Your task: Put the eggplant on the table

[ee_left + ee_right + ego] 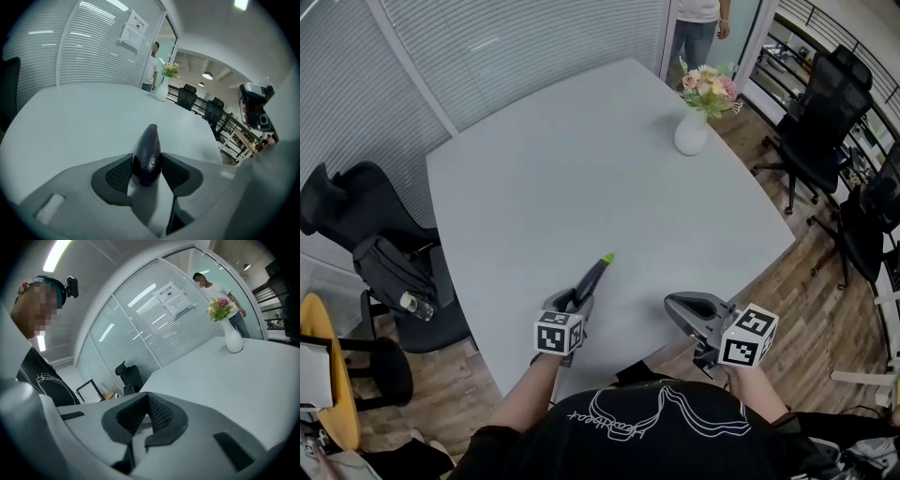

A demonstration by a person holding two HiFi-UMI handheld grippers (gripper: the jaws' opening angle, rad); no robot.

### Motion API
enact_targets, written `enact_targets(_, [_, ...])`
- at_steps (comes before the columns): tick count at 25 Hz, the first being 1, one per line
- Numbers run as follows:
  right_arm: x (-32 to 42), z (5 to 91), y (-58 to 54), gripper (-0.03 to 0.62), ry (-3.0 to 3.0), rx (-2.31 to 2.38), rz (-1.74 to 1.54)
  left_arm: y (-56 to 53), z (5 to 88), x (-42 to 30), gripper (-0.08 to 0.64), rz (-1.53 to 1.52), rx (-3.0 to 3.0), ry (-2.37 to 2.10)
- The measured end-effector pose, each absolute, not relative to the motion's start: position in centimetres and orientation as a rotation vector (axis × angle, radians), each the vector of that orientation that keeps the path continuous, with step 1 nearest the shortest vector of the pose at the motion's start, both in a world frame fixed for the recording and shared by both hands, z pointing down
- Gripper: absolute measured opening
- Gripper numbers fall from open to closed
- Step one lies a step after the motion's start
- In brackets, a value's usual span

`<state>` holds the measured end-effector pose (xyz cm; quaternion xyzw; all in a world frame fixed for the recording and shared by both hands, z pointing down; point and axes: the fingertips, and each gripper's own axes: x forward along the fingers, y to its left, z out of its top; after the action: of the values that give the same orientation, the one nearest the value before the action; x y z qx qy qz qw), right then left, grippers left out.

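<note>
Closest under the head view is the person's black printed shirt [647,427]. Just beyond it, the left claw [579,302] is clamped on a dark purple, glossy eggplant with a green stem end [594,275], held low over the pale grey tabletop [581,159] — well apart from the white vase of pink flowers [691,133], on the person's side of it. The right claw [682,309] hangs beside, pinched together.

Left gripper view: both pads [117,176] squeeze the blunt end of the eggplant [149,152], its tip aimed toward the vase [161,89]. Whether it touches the tabletop I cannot tell.

Right gripper view: the right claw [147,416] closes on nothing.

Best to ease down until the eggplant lies flat, somewhat nearer the vase than the edge — then part the pads gently and draw straight back, lest it roll.
</note>
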<state>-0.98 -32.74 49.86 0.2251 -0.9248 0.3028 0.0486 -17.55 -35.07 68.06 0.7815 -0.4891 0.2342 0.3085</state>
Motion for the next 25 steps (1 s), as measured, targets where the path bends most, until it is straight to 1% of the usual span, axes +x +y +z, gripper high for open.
enact_targets(2, [-1.1, 49.8, -32.6, 0.009, -2.823, 0.682, 0.921, -35.1, 68.1, -17.4, 0.195, 0.604, 2.059, -1.288])
enact_targets(7, [-1.1, 49.9, -32.1, 0.009, -2.824, 0.681, 0.918, -35.1, 67.9, -16.9, 0.255, 0.553, 2.067, -1.268])
enact_targets(10, [-1.3, 49.8, -31.8, 0.009, -2.826, 0.674, 0.917, -34.9, 67.1, -17.1, 0.276, 0.518, 2.071, -1.268])
enact_targets(17, [-2.0, 49.0, -30.0, 0.009, -2.854, 0.66, 0.9, -33.3, 63.0, -17.6, 0.281, 0.396, 2.111, -1.278])
enact_targets(25, [-3.2, 47.8, -27.4, 0.009, -2.895, 0.635, 0.865, -28.6, 53.0, -17.6, 0.272, 0.134, 2.279, -1.172])
